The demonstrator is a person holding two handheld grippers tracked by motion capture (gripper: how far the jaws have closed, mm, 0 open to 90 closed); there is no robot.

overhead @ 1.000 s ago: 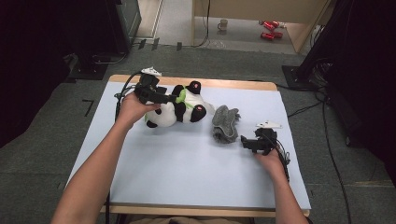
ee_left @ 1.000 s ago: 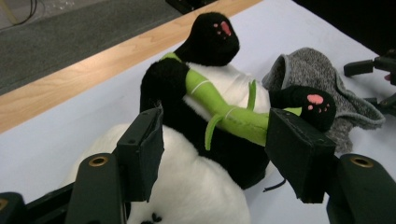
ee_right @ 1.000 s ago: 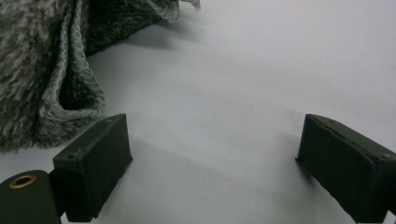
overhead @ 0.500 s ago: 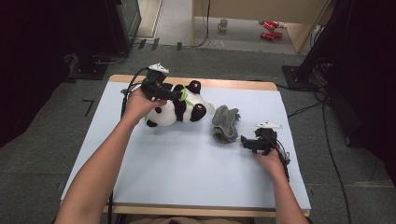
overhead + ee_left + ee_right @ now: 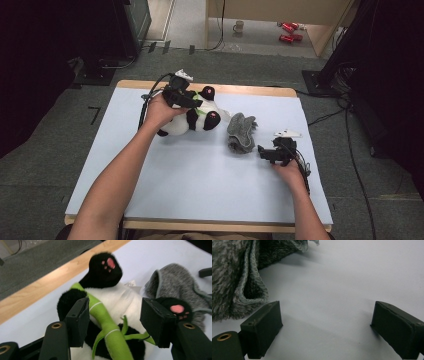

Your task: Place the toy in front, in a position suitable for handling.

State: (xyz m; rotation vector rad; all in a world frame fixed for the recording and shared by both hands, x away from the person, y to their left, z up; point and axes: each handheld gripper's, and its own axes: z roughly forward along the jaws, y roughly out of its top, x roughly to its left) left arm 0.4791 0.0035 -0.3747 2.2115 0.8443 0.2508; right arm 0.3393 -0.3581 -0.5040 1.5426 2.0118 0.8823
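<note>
Panda plush (image 5: 192, 117) lies near the table's (image 5: 150, 200) far edge, left of centre. Left gripper (image 5: 192, 100) has slid over its belly since a second ago, jaws just closing around the green bamboo (image 5: 105, 322), not yet pinching. Grey knit garment (image 5: 241, 132) beside it; right gripper (image 5: 265, 152) wide open, empty. Grey carpet beyond.

Black-and-white plush panda (image 5: 192, 117) with green bamboo stalk (image 5: 106, 322) — on its back, beside crumpled grey knit sock (image 5: 241, 133)
</note>
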